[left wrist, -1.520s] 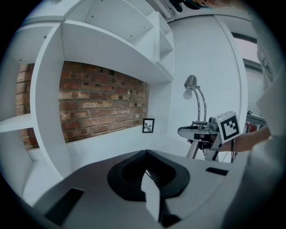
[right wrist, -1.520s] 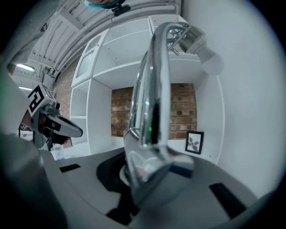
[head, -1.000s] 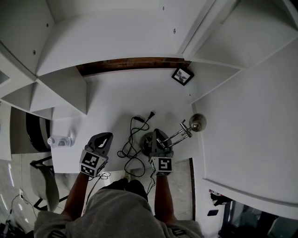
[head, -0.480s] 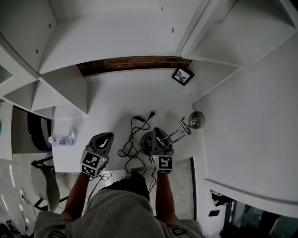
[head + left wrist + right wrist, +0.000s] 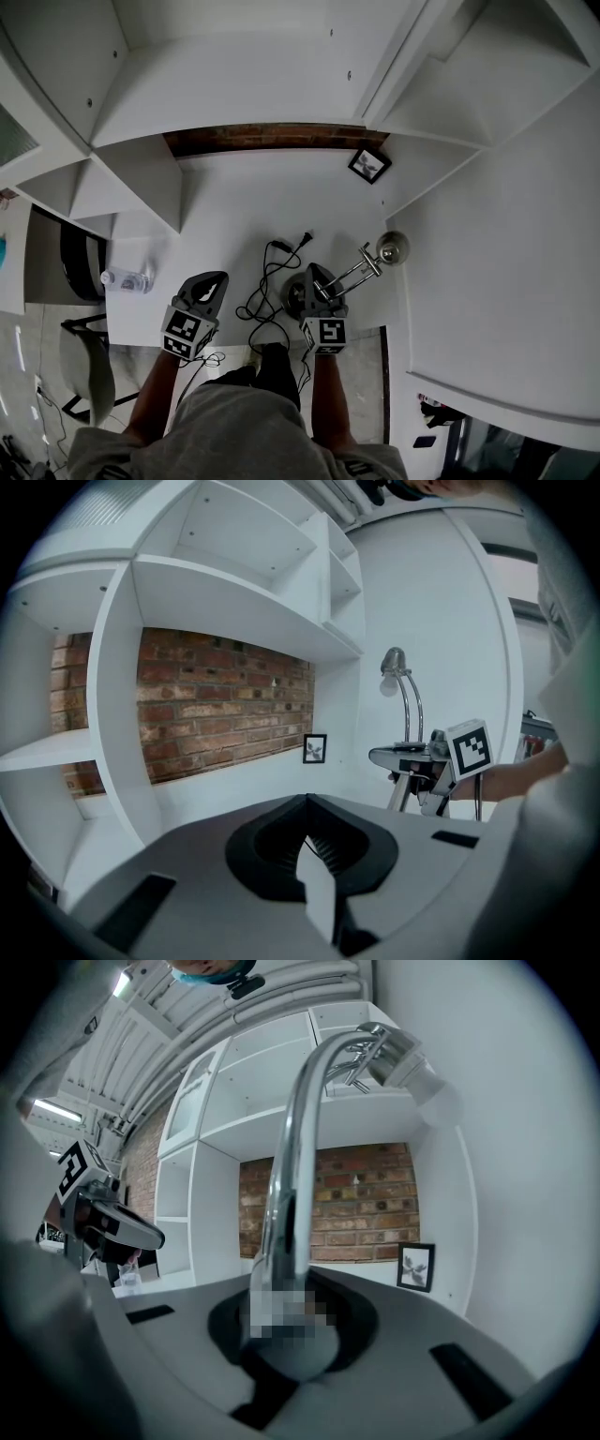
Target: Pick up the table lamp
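Note:
The table lamp has a round dark base (image 5: 296, 292), a chrome stem (image 5: 354, 272) and a small round head (image 5: 393, 247). It stands at the white desk's near right. My right gripper (image 5: 313, 271) is shut on the lower stem, just above the base. In the right gripper view the chrome stem (image 5: 289, 1185) rises from between the jaws to the bulb (image 5: 437, 1102). To the left of the lamp my left gripper (image 5: 217, 278) hovers over the desk, shut and empty. The left gripper view shows the lamp (image 5: 406, 705) and the right gripper (image 5: 382, 757) off to the right.
The lamp's black cord (image 5: 266, 284) lies coiled between the two grippers, its plug (image 5: 305, 236) farther back. A small framed picture (image 5: 368, 164) leans at the back right. A water bottle (image 5: 126, 278) lies at the desk's left edge. White shelves surround the desk, and a chair (image 5: 82, 367) stands at the lower left.
The head view has shifted a little. Both grippers and the lamp stay where they were.

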Demonstrator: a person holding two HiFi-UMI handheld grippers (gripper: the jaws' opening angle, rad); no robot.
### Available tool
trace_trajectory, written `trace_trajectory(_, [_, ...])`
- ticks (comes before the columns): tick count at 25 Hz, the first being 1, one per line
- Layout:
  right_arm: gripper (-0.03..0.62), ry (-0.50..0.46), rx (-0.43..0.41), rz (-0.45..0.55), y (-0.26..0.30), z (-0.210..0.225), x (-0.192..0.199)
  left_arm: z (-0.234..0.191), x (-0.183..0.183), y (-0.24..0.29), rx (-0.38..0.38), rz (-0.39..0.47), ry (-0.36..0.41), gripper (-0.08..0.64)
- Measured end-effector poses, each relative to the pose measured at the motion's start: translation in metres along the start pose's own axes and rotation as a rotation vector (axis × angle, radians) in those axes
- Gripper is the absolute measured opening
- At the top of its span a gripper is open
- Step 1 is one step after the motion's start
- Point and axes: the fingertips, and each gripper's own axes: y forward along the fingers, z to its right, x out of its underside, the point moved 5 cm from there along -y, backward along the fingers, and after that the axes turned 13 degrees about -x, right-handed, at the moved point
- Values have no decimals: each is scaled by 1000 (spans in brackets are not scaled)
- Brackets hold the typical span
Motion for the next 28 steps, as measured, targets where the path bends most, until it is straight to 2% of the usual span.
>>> trace_trajectory(17, [18, 48, -42, 23, -9, 10, -15, 6, -12, -6, -27, 31, -5, 3])
trace_trajectory(28, [18, 28, -79, 44, -23, 7, -65, 17, -42, -18, -36, 123, -25, 3])
